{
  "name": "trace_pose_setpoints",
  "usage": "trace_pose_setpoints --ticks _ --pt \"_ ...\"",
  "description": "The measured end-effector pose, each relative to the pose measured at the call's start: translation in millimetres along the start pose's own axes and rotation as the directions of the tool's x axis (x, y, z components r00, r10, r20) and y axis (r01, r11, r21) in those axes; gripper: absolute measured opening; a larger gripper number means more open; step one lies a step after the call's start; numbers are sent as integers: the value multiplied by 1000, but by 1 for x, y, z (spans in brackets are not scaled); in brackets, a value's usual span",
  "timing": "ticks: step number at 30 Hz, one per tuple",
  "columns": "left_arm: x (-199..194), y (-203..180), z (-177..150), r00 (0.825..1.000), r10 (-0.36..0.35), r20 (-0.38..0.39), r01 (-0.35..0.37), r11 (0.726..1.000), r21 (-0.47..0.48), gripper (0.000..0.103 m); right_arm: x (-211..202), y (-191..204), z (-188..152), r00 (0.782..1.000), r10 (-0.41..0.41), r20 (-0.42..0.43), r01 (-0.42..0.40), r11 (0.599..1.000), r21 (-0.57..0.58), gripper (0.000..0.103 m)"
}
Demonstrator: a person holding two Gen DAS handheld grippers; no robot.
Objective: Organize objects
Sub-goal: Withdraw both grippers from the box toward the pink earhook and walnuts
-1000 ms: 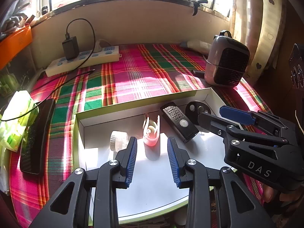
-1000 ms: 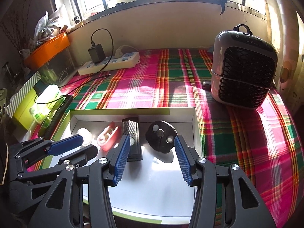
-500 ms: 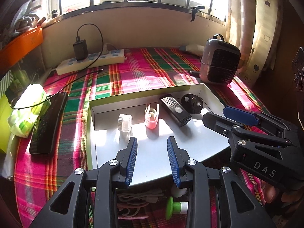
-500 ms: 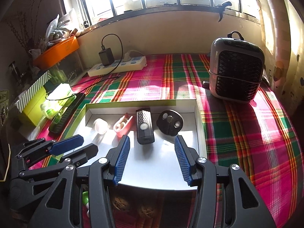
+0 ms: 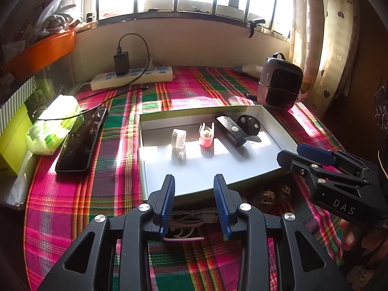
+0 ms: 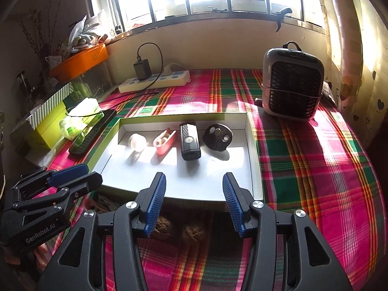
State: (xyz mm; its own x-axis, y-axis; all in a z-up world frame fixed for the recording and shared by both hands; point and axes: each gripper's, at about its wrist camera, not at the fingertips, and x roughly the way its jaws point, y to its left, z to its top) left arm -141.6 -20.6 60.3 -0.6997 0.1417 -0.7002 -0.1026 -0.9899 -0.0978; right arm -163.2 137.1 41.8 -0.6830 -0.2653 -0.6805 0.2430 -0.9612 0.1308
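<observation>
A shallow white tray [image 5: 242,169] [image 6: 252,150] lies on the plaid cloth. It holds a white cap [image 5: 179,138] [image 6: 137,142], a pink clip holder [image 5: 206,134] [image 6: 165,141], a black remote [image 5: 232,130] [image 6: 189,141] and a black round disc [image 5: 249,124] [image 6: 218,137]. My left gripper [image 5: 194,195] [image 6: 72,177] is open and empty at the tray's near edge. My right gripper [image 6: 194,196] [image 5: 300,154] is open and empty, just right of it. Two walnuts [image 5: 275,195] [image 6: 178,230] and a coiled cable [image 5: 191,218] lie in front of the tray.
A grey fan heater [image 5: 278,84] [image 6: 292,84] stands at the back right. A power strip [image 5: 132,77] [image 6: 155,81] with a charger lies by the wall. A black phone [image 5: 81,140] [image 6: 93,131] and a tissue pack [image 5: 54,123] [image 6: 81,117] lie left of the tray.
Both grippers have pulled back toward me and up, from over the tray to its near edge. The walnuts and cable in front of the tray have come into view. Jaws stay open.
</observation>
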Motion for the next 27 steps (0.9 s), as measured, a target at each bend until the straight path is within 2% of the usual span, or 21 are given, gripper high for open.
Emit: trace_pose_setpoints --ticks 13,27 --pt "-13 36 -27 1000 -28 -6 27 998 -61 35 -12 4 -23 1000 -1 -3 1 1000 -17 50" --pt "9 46 -43 989 -139 -56 134 988 -83 37 -11 -3 -39 1000 -7 -29 8 1000 18 50"
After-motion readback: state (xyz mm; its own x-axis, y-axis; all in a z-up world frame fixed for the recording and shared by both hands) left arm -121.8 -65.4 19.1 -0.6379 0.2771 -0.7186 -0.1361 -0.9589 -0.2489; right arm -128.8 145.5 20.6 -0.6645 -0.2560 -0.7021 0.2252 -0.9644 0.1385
